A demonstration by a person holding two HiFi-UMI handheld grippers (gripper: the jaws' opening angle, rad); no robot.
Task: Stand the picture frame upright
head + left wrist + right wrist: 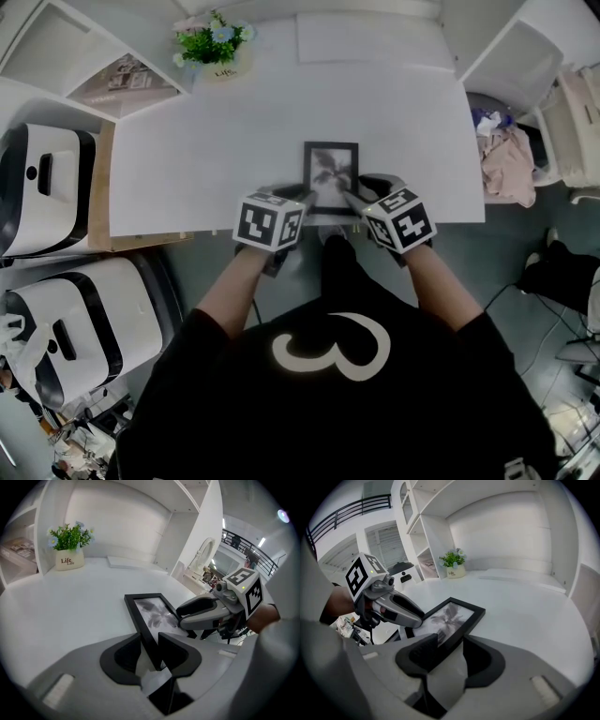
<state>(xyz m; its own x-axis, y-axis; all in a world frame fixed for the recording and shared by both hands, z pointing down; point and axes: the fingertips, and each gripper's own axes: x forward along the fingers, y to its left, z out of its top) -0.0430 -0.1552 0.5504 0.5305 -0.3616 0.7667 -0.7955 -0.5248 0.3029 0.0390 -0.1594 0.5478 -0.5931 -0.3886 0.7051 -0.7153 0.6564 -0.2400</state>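
A black picture frame (330, 173) with a grey leaf print lies face up on the white table (187, 159), close to the front edge. My left gripper (305, 197) holds the frame's near left edge. In the left gripper view that edge (140, 616) runs between my jaws (150, 644), which are shut on it. My right gripper (352, 199) grips the near right edge. In the right gripper view the frame (450, 618) passes between those jaws (450, 651). Each gripper shows in the other's view, the right gripper (201, 613) and the left gripper (401, 611), on opposite sides of the frame.
A small potted plant (214, 42) stands at the table's back left, and a flat white board (366, 37) lies at the back. White shelving (122, 80) flanks the table. White machines (47, 187) stand on the left, and a pile of cloth (506, 159) lies on the right.
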